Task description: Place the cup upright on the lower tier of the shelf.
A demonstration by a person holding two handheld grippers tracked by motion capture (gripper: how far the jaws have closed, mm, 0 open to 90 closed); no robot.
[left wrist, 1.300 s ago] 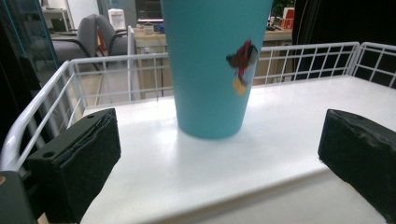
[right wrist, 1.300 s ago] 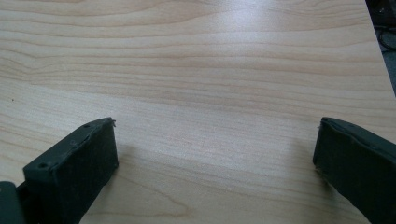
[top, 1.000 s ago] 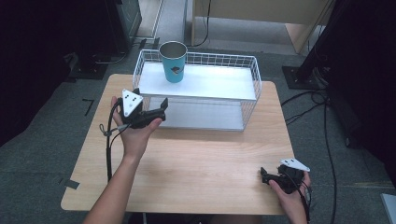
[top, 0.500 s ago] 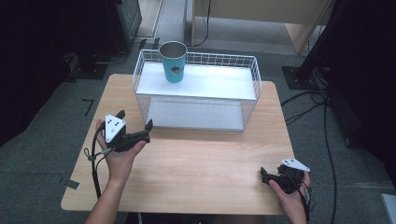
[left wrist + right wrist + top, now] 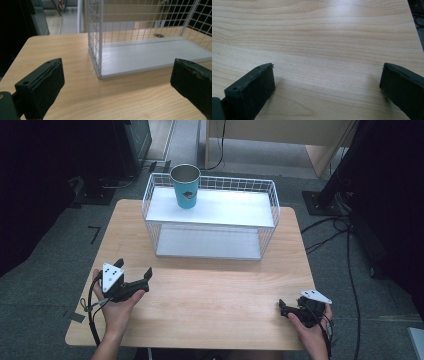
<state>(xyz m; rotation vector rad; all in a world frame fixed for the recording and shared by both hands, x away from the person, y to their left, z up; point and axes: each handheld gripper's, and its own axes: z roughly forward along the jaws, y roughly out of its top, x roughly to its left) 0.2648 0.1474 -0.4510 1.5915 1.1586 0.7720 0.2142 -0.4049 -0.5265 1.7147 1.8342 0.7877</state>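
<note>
One teal cup point(image 5: 185, 187) stands far left on the wire rack point(image 5: 210, 215), its printed mark too small to read; two grippers, left gripper point(image 5: 134, 278) and right gripper point(image 5: 285, 309), rest near, apparently wide open, holding nothing, on the table point(image 5: 210, 295)

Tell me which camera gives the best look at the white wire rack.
The high view: it takes in the whole white wire rack, its top shelf carrying the teal cup and its lower shelf bare. The left gripper view catches one near corner, some mesh and part of the lower shelf. The right gripper view faces the wooden table.
</note>
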